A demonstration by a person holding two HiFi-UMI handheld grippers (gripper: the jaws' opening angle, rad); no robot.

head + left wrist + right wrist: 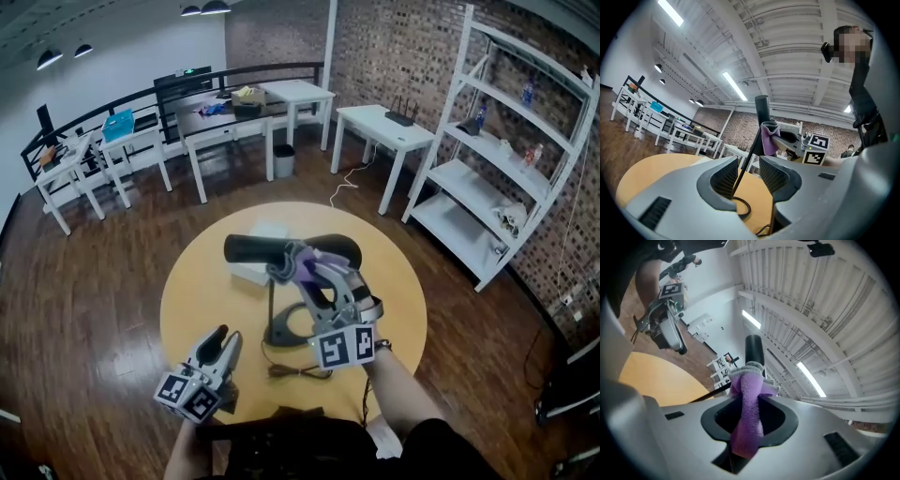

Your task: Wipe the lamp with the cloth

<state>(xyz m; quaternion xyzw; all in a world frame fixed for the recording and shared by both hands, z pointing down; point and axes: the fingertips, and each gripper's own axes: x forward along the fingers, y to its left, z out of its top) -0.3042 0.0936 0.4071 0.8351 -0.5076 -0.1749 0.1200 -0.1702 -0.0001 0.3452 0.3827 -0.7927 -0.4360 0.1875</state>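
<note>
Lamp (pixel 248 249) stands mid round table (pixel 192 281), purple cloth (pixel 747 423) against its black head, pinched in the right gripper (pixel 750 408) jaws. Wiping looks under way; stem and base probably left. Left gripper (pixel 749 171) sits near the base, jaws slightly apart, empty.

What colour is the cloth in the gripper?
Purple, with a grey edge. The cloth shows best in the right gripper view.
</note>
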